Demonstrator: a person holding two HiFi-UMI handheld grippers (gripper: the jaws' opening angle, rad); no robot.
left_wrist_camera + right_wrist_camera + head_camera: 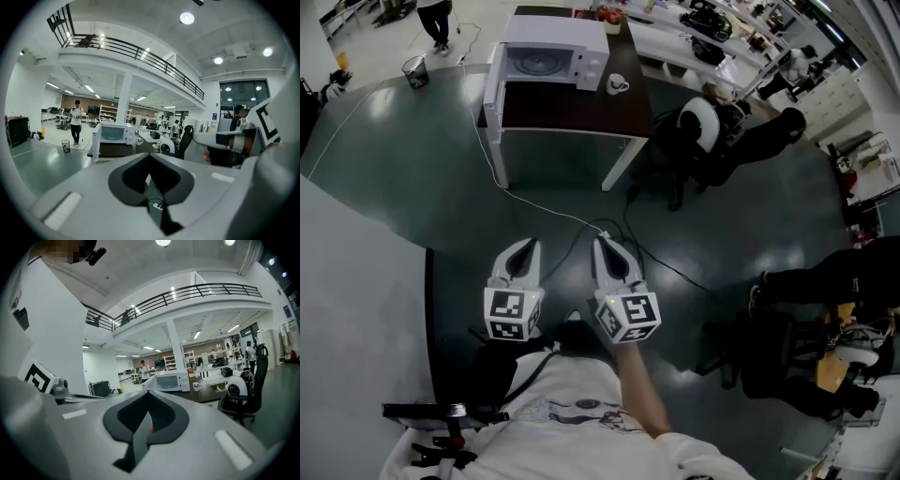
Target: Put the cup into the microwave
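The big room had a shiny dark floor (412,178). On the table (572,117), the microwave (553,52) sat at the back edge, door open. The cup (617,84) stood just beside it, toward the right edge. The left gripper (528,246) and right gripper (602,246) were closed tight, holding nothing.

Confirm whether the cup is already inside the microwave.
No: in the head view the cup stands on the table beside the microwave, outside it.
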